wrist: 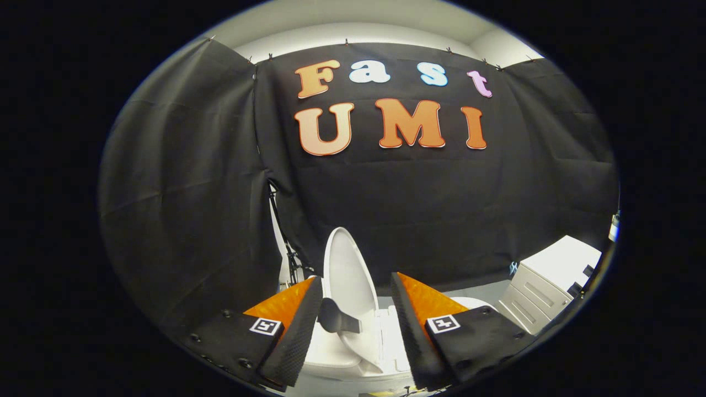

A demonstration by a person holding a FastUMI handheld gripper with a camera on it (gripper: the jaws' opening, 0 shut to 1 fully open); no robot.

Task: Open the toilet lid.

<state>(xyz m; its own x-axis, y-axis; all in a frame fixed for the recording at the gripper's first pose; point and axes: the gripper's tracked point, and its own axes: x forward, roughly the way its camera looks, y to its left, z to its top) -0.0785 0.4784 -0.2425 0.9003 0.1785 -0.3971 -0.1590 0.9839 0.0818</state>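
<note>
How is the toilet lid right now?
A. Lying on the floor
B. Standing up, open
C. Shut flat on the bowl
B: the lid stands raised above the toilet, seen between the open tongs, whose fingers touch nothing.
</note>
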